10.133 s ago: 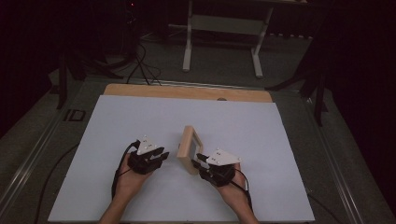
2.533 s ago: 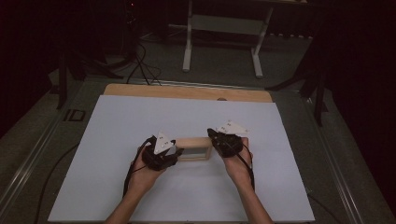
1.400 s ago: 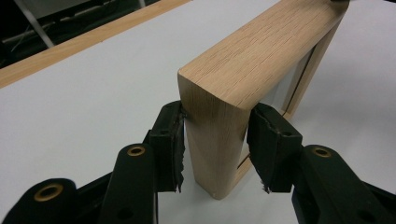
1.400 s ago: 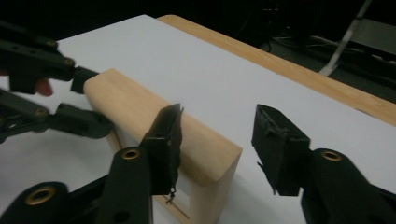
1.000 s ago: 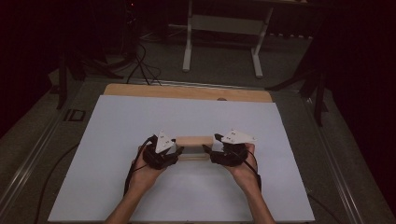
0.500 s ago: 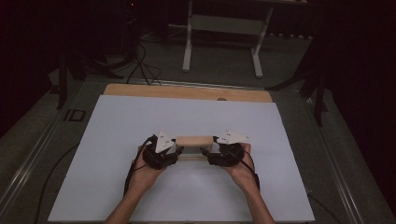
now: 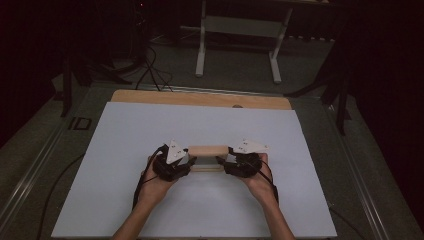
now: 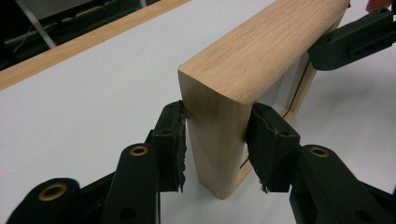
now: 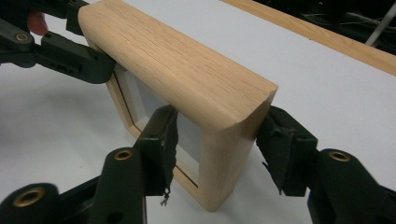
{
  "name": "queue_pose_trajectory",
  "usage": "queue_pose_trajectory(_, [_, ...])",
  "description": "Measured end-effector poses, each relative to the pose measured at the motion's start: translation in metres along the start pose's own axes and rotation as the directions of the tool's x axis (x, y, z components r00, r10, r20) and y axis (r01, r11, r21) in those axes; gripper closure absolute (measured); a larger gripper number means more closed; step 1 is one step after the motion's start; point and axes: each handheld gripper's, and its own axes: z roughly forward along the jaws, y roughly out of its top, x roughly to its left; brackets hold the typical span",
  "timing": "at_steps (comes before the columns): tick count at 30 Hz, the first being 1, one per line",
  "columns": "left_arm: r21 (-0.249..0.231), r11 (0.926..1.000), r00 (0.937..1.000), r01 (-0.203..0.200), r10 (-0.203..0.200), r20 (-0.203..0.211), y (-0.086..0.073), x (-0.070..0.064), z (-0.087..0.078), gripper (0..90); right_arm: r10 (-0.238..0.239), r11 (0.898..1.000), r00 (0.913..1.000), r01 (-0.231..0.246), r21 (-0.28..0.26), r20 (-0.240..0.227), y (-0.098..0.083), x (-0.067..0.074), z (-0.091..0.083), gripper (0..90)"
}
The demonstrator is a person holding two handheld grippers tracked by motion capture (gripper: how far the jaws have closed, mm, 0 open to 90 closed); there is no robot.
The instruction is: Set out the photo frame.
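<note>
So there's a wooden frame (image 7: pixel 206 156) standing on edge on the white counter (image 7: pixel 125 200), roughly mid-counter, a bit toward the person's side. It's a light oak box-type frame w/ rounded corners and an open middle.

Left hand-held gripper (image 8: pixel 215 140) is pinching the frame's left upright. In the left gripper view both pads press on the wood, one on each face, so that end is clamped.

Right hand-held gripper (image 9: pixel 217 149) sits astride the right upright & its jaws have just been closing in on it. In the right gripper view the near pad (image 9: pixel 161 135) looks to be touching the inner face, but the far pad (image 9: pixel 280 140) seems a hair off the wood, tbh hard to call. I'd say not fully gripped yet.

Step in hand, imo: getting a two-ended hold on the frame, left end done, right end in progress.

Next move prob needs the right jaws to finish squeezing square onto the upright, then both hands lift or turn together, evenly. If one side moves first the frame could twist in the pads or tip over, since it only stands on its narrow edge.
</note>
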Motion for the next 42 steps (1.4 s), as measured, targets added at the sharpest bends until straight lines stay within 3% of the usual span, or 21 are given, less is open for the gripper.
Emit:
queue_pose_trajectory(16, [0.006, 0.9999, 0.9997, 0.012, -0.012, 0.023, 0.003, 0.004, 0.002, 57.6, -0.007, 1.000, 0.9999, 0.007, 0.002, 0.011, 0.000, 0.001, -0.004, 51.6])
queue_pose_trajectory(31, [0.022, 0.9984, 0.9978, 0.053, -0.053, 0.039, 0.005, 0.005, 0.001, 57.5, 0.003, 1.000, 1.0000, -0.003, 0.002, 0.000, 0.000, -0.001, -0.006, 52.3])
queue_pose_trajectory(36, [0.022, 0.9970, 0.9965, 0.074, -0.075, 0.037, 0.005, 0.007, -0.001, 57.9, 0.010, 1.000, 0.9999, -0.010, -0.001, -0.004, 0.000, -0.001, -0.005, 52.3])
queue_pose_trajectory(39, [0.004, 0.9915, 0.9913, 0.130, -0.130, 0.020, 0.006, 0.012, -0.005, 69.9, 0.025, 1.000, 0.9996, -0.025, -0.010, -0.009, 0.000, -0.002, -0.004, 55.5])
queue_pose_trajectory(42, [0.005, 0.9964, 0.9962, 0.085, -0.085, 0.018, 0.005, 0.011, -0.004, 68.8, 0.018, 1.000, 0.9997, -0.019, -0.009, -0.014, 0.000, -0.001, -0.004, 55.8])
